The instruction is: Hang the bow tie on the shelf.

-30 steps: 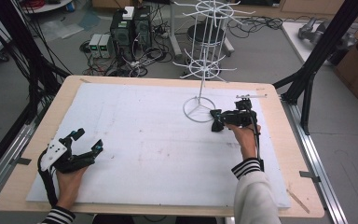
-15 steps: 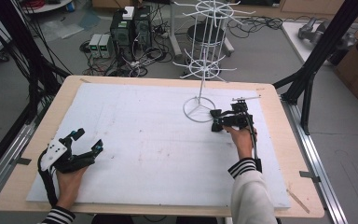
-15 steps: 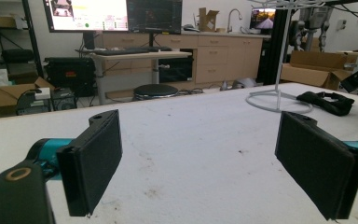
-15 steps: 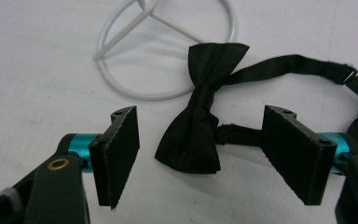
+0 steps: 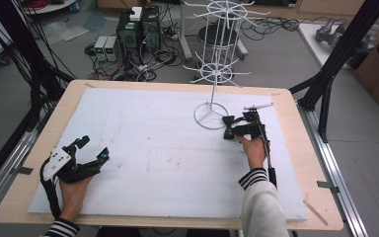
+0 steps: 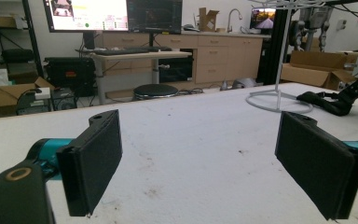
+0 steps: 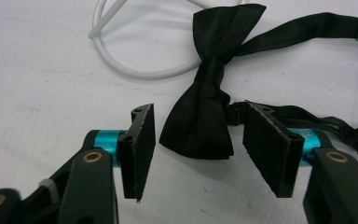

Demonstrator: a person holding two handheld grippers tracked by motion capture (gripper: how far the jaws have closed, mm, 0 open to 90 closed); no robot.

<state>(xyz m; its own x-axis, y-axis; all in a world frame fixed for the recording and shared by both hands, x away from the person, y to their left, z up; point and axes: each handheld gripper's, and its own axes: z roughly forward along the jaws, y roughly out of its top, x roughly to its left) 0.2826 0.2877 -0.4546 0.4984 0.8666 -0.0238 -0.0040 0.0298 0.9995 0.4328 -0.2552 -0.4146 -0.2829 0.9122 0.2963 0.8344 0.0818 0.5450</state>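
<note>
Closing my right gripper (image 7: 193,151) around the black satin bow tie (image 7: 209,93), I see one wing between half-narrowed, untouching jaws, its length running straight ahead.

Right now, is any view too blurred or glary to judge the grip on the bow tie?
Right gripper view: bow tie sharp, evenly lit, soft shadow beneath, between the closing pads, no contact visible. High view: right gripper small, black on black. Left gripper view: monitors bright, no glare on the table.
</note>
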